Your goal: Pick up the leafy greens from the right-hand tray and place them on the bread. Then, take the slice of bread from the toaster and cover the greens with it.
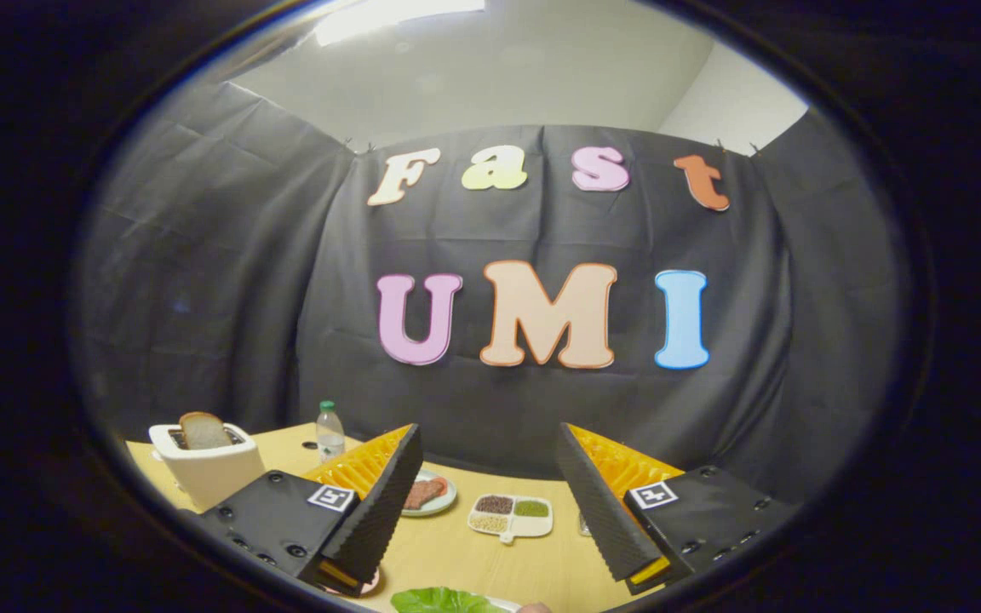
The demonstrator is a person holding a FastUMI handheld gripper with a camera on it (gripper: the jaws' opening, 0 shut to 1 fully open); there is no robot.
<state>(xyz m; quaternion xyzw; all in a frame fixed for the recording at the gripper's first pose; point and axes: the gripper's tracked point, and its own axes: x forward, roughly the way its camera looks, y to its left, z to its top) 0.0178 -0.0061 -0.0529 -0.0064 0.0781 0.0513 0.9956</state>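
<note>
Claw (486, 502) spread wide, holding nothing, above desk (456, 553). Leafy greens (439, 600) low between fingers, nearest. Bread slice (203, 432) upright in toaster (205, 466), left. Divided tray (511, 516) beyond fingers.

A staged recording booth, not a real kitchen: black cloth (226, 255) is hung as walls on three sides, with plain white room wall and a ceiling light (397, 17) seen above it. A light wooden bench (490, 562) is set with kitchen props: a white toaster (205, 468) holding bread, a water bottle (329, 432), a plate (428, 494), a divided dish (511, 516).
</note>
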